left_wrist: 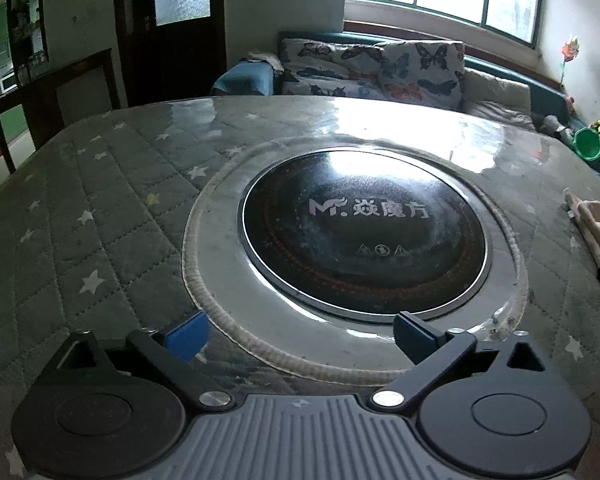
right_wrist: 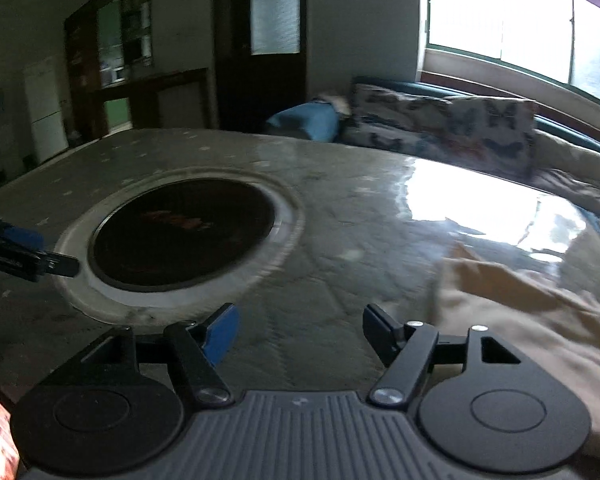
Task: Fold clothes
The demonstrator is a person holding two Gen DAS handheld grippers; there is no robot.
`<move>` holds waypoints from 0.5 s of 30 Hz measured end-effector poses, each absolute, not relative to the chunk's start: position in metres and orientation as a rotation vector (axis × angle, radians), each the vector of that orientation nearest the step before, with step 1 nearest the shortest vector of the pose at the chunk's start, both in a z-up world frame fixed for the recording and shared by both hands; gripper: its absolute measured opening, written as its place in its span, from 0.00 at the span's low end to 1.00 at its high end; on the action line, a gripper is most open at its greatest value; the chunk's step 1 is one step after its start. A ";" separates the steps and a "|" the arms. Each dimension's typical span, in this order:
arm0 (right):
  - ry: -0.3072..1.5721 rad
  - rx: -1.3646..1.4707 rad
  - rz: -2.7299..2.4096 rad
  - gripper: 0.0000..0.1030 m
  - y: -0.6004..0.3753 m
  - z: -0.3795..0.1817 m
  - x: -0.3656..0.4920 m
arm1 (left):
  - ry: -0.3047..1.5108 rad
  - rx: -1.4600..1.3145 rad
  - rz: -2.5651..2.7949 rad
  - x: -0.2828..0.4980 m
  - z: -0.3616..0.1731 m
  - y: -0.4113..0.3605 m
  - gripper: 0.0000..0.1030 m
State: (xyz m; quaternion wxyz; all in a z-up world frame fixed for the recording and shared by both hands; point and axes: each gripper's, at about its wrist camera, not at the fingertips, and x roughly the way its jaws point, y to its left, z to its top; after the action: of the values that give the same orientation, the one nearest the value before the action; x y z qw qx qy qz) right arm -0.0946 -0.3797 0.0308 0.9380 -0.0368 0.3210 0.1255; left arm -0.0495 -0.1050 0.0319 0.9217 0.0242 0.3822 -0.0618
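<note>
Both tongs gape, gripping nothing. The left gripper (left_wrist: 300, 338) hangs over the round hob (left_wrist: 364, 232), the cream garment (left_wrist: 598, 228) far off its right side; the right gripper (right_wrist: 300, 334) has that garment (right_wrist: 540, 320) just beside its right finger.

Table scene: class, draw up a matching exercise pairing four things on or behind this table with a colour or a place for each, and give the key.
Things:
1. round cooktop
2. cream garment
3. cushion
4. table cover

Descriptions:
A. butterfly print, on the sofa
B. grey-green quilting with white stars
C. black glass, set in the table's middle
D. lying at the table's right side

Pairs: 1-C, 2-D, 3-A, 4-B
</note>
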 end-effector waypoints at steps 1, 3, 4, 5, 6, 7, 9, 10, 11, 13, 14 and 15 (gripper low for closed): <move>0.660 -0.076 0.270 0.69 -0.374 0.030 -0.090 | 0.784 0.054 -0.121 -0.049 0.031 -0.106 1.00; 0.667 -0.070 0.286 0.69 -0.368 0.027 -0.082 | 0.784 0.055 -0.111 -0.046 0.030 -0.107 1.00; 0.669 -0.070 0.291 0.69 -0.364 0.026 -0.077 | 0.786 0.053 -0.103 -0.045 0.030 -0.106 1.00; 0.671 -0.070 0.295 0.69 -0.361 0.025 -0.073 | 0.788 0.050 -0.097 -0.042 0.029 -0.105 1.00; 0.672 -0.070 0.298 0.69 -0.358 0.023 -0.069 | 0.791 0.046 -0.090 -0.041 0.028 -0.104 1.00; 0.674 -0.070 0.301 0.69 -0.354 0.020 -0.065 | 0.792 0.045 -0.083 -0.039 0.028 -0.104 1.00; 0.677 -0.067 0.306 0.69 -0.349 0.017 -0.057 | 0.788 0.046 -0.067 -0.035 0.028 -0.102 1.00; 0.678 -0.064 0.310 0.70 -0.346 0.015 -0.053 | 0.783 0.048 -0.057 -0.032 0.028 -0.100 1.00; 0.677 -0.065 0.312 0.70 -0.344 0.013 -0.050 | 0.778 0.050 -0.048 -0.030 0.028 -0.099 1.00; 0.676 -0.063 0.316 0.70 -0.340 0.010 -0.044 | 0.769 0.053 -0.029 -0.025 0.027 -0.096 1.00; 0.677 -0.061 0.317 0.70 -0.338 0.009 -0.041 | 0.766 0.051 -0.021 -0.022 0.027 -0.094 1.00; 0.677 -0.058 0.318 0.70 -0.337 0.008 -0.039 | 0.763 0.049 -0.012 -0.019 0.027 -0.092 1.00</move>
State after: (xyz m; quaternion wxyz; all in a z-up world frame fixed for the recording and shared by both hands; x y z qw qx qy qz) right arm -0.0394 -0.3372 0.0081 0.9304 -0.0285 0.3307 0.1552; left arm -0.0191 -0.0920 0.0270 0.9278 0.0241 0.3722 -0.0061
